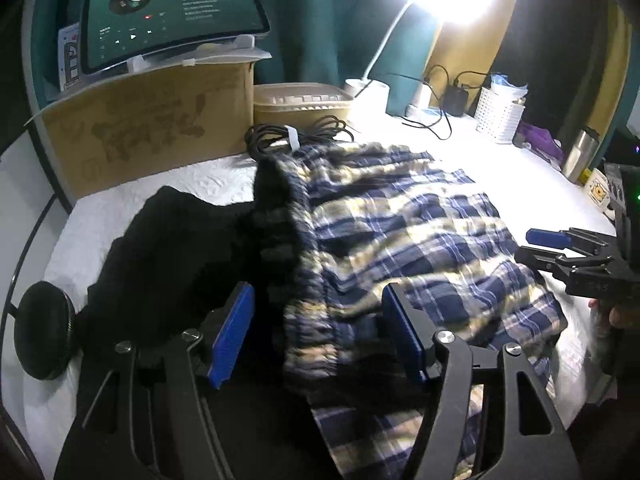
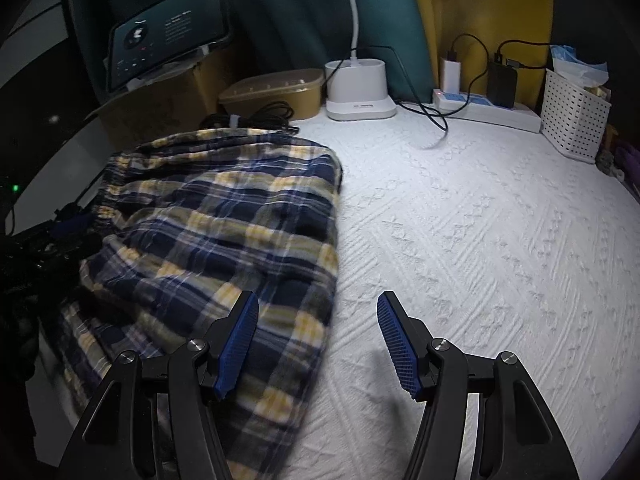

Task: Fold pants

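Observation:
Blue, white and yellow plaid pants (image 1: 420,232) lie folded in a bundle on the white textured table cover (image 2: 480,260). My left gripper (image 1: 318,332) is open, its blue pads either side of the elastic waistband (image 1: 308,280) at the bundle's left edge. My right gripper (image 2: 318,340) is open and empty, low over the pants' right edge (image 2: 312,264), left pad over the cloth, right pad over the cover. It also shows in the left wrist view (image 1: 560,248) at the right.
A cardboard box (image 1: 152,128) with a tablet (image 1: 172,12) on it stands at the back left, beside a beige container (image 1: 300,102) and coiled black cable (image 1: 296,136). A lamp base (image 2: 358,88), power strip (image 2: 480,110) and white basket (image 2: 576,116) line the back. A black garment (image 1: 172,256) lies left.

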`<state>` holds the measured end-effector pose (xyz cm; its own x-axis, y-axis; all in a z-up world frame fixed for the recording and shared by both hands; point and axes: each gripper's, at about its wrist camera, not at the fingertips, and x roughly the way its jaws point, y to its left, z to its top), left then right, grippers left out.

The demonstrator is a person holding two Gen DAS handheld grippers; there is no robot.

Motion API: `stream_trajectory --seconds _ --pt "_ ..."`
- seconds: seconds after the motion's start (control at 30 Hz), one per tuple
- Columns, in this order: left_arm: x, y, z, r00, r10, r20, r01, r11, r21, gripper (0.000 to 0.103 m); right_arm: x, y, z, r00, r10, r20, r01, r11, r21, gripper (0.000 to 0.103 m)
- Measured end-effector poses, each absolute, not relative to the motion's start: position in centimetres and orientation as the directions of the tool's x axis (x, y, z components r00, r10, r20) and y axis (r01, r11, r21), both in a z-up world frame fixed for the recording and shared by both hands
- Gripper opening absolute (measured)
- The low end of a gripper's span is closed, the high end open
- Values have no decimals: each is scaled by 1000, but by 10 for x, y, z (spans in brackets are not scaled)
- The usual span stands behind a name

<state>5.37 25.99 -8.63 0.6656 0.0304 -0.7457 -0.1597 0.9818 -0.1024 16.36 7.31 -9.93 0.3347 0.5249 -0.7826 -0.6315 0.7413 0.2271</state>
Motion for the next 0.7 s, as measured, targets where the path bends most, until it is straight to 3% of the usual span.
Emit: stream_trajectory --seconds 0.37,0.7 --pt "46 259 -114 599 45 -799 -191 978 -88 67 143 70 -113 289 523 -802 -646 725 239 64" --pt "38 265 -114 602 78 -794 -208 976 -62 70 136 61 -115 313 504 -805 -646 734 208 64"
